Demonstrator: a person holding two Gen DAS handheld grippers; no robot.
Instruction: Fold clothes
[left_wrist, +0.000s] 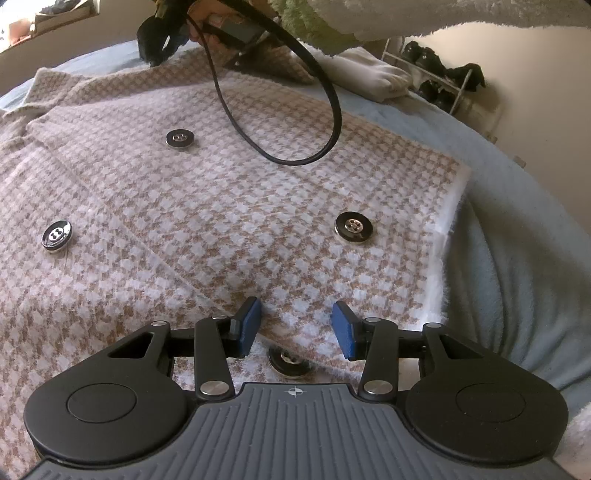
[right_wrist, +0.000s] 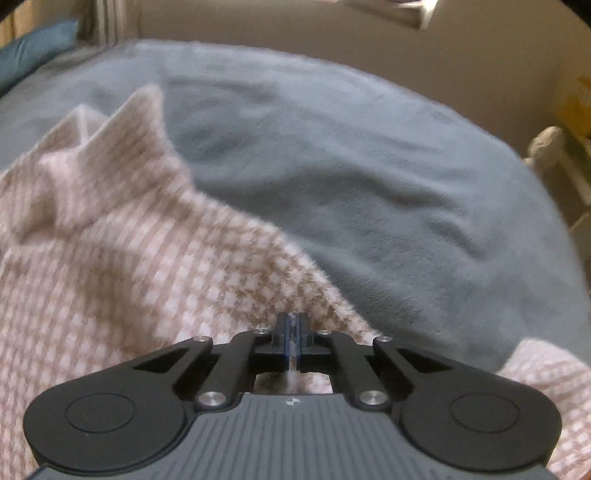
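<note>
Left wrist view: left tongs (left_wrist: 295, 325) gape wide over a beige-and-white houndstooth woollen coat (left_wrist: 207, 206) spread on a pale blue fleece blanket (left_wrist: 517, 236).
Its blue pads (left_wrist: 251, 325) hover above the cloth near the coat's right edge, where bare blanket leaves free room; large black buttons (left_wrist: 354, 227) dot the front, and a black cable (left_wrist: 303, 158) loops over it. Beyond sit folded white cloth (left_wrist: 380, 77) and a wire rack (left_wrist: 447, 92) against the wall.
Right wrist view: right tongs (right_wrist: 294, 339) are pinched tight on a fold of the same coat (right_wrist: 122, 258), blurred, collar (right_wrist: 122, 122) standing up at left. Open blanket (right_wrist: 369, 177) stretches ahead and right; a teal pillow (right_wrist: 33, 51) lies far left.
</note>
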